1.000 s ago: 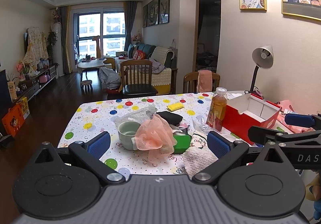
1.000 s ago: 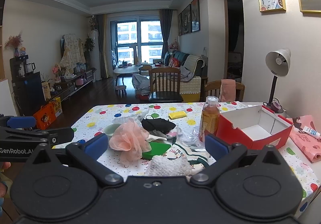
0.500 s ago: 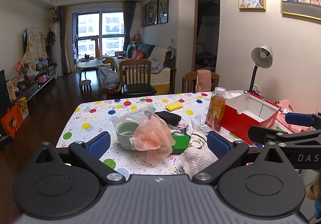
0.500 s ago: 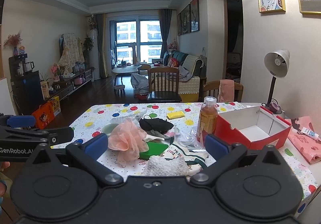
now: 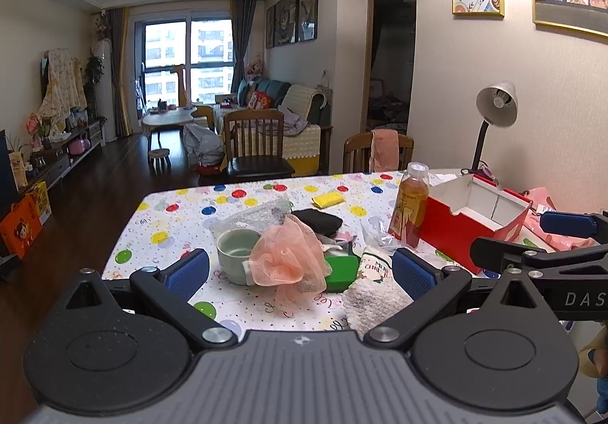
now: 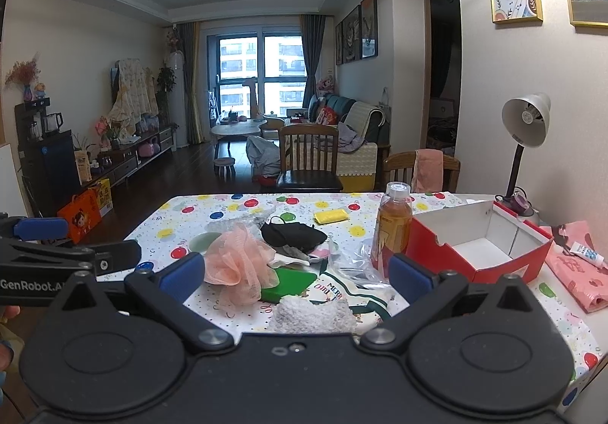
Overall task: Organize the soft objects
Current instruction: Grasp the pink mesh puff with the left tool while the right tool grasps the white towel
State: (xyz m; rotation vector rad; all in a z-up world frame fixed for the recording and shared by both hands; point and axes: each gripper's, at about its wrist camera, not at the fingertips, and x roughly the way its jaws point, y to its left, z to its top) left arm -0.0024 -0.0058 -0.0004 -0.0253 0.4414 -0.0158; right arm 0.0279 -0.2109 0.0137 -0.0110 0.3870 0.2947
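Left tool [image 5: 300, 268]: jaws spread wide, nothing between the blue pads, held above the near edge of the bench [image 5: 182, 218]. Right tool [image 6: 296, 272]: likewise spread wide and empty, held level beside the left one; each tool shows at the edge of the other's view.

Bench carries a polka-dot cloth. Soft items sit in a loose cluster near the front edge:
- peach mesh bath pouf [image 5: 288, 256], leaning against a pale green cup [image 5: 237, 253] on its left.
- green sponge [image 5: 342, 272], partly under the pouf, on its right.
- grey-white fluffy cloth [image 5: 376, 306], nearest the front edge, in front of a white fabric piece with green printed lettering [image 6: 342, 289].
- black face mask [image 6: 292, 235], behind the pouf.
- yellow sponge [image 5: 328, 199], alone, farther back, well apart from the cluster.
- crumpled clear plastic [image 5: 250, 215] behind the cup.

Other items: bottle of amber drink [image 5: 410, 211], upright, just left of a red cardboard box [image 6: 482, 245] with a white interior, open at the top and seemingly holding nothing. Pink bag [image 6: 581, 272] with a small tube [image 6: 587, 253] on it lies right of the box. Desk lamp [image 6: 524, 142] stands behind the box by the wall.
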